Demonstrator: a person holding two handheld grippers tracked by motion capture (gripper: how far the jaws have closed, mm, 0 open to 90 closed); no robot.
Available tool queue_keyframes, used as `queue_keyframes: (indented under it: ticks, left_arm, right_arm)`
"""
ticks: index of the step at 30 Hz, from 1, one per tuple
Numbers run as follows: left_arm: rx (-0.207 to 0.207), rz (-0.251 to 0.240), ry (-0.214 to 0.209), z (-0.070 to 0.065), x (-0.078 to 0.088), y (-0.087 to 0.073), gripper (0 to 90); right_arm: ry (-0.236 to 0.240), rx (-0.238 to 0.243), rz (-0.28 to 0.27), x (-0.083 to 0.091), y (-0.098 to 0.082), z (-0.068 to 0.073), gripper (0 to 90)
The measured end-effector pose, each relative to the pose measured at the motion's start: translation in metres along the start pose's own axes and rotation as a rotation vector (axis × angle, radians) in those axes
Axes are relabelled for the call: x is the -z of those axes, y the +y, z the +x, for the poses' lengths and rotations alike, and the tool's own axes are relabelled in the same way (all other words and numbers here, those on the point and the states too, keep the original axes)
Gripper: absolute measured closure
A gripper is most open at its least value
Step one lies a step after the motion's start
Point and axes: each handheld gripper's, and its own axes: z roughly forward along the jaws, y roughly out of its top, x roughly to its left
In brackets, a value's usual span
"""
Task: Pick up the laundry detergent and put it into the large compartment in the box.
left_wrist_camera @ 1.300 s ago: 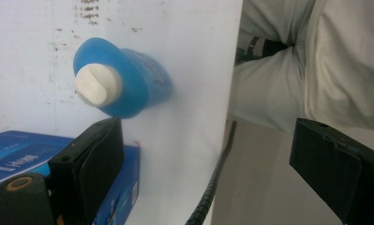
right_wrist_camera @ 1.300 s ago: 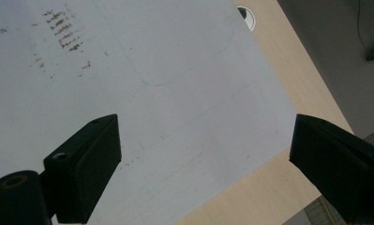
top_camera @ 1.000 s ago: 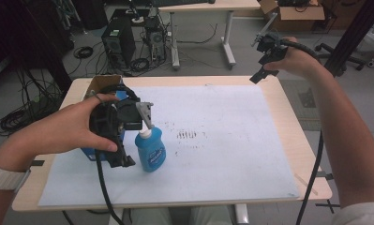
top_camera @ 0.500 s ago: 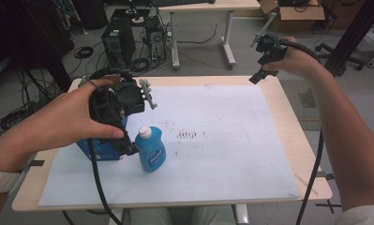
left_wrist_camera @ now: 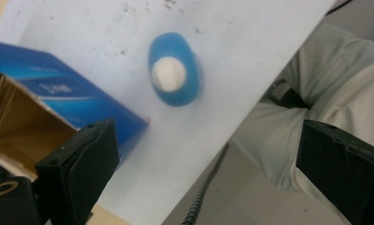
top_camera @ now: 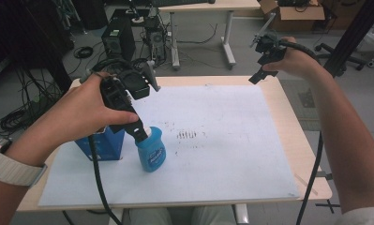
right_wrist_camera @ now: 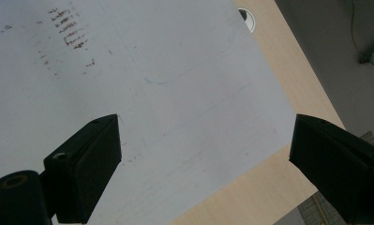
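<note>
A blue bottle (top_camera: 151,152) with a white cap stands upright on the white sheet (top_camera: 231,154), next to an open blue box (top_camera: 100,144). My left gripper (top_camera: 147,110) hangs open above the bottle and holds nothing. In the left gripper view I look down on the bottle (left_wrist_camera: 175,70) and box (left_wrist_camera: 58,105) beyond the wide-apart jaws of the left gripper (left_wrist_camera: 205,136). My right gripper (top_camera: 257,60) is held high over the table's far right corner, open and empty. Below the right gripper (right_wrist_camera: 205,126) lie the sheet (right_wrist_camera: 128,84) and bare wood.
Brown smudges (top_camera: 189,135) mark the sheet's middle. The wooden table (top_camera: 292,126) shows bare along its right side. Computer towers (top_camera: 114,40), cables and another table's legs stand on the floor behind. The person's lap (left_wrist_camera: 334,70) is at the near edge.
My left gripper has risen from the bottle's top and drawn back over the box. The bottle stays standing. The right gripper has hardly moved.
</note>
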Motion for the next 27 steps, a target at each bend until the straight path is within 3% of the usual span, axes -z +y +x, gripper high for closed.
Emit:
queue_keyframes:
  ticks: [4,7,8,9,13,22,27]
  left_arm:
    - [0.044,0.008,0.003,0.004,-0.002,0.002,7.3]
    - [0.096,-0.007,0.004,0.009,-0.003,0.005,7.2]
    - [0.096,-0.007,0.004,0.009,-0.003,0.005,7.2]
    - [0.133,-0.016,0.0,0.012,-0.004,0.006,7.2]
    - [0.181,-0.038,-0.002,0.017,-0.005,0.008,5.3]
    - [0.221,-0.015,-0.003,0.023,-0.018,0.013,5.5]
    - [0.246,0.002,-0.026,0.029,-0.026,0.017,6.4]
  right_arm:
    - [0.001,0.002,0.003,-0.001,0.001,0.0,9.2]
    - [0.004,0.004,0.006,-0.003,0.002,0.0,9.2]
    - [0.004,0.004,0.006,-0.003,0.002,0.0,9.2]
    - [0.005,0.006,0.005,-0.003,0.003,0.001,9.2]
    - [0.006,0.007,0.006,-0.003,0.003,0.001,9.2]
    - [0.007,0.007,0.004,-0.004,0.003,0.001,9.5]
    - [0.008,0.006,0.004,-0.004,0.002,0.0,9.4]
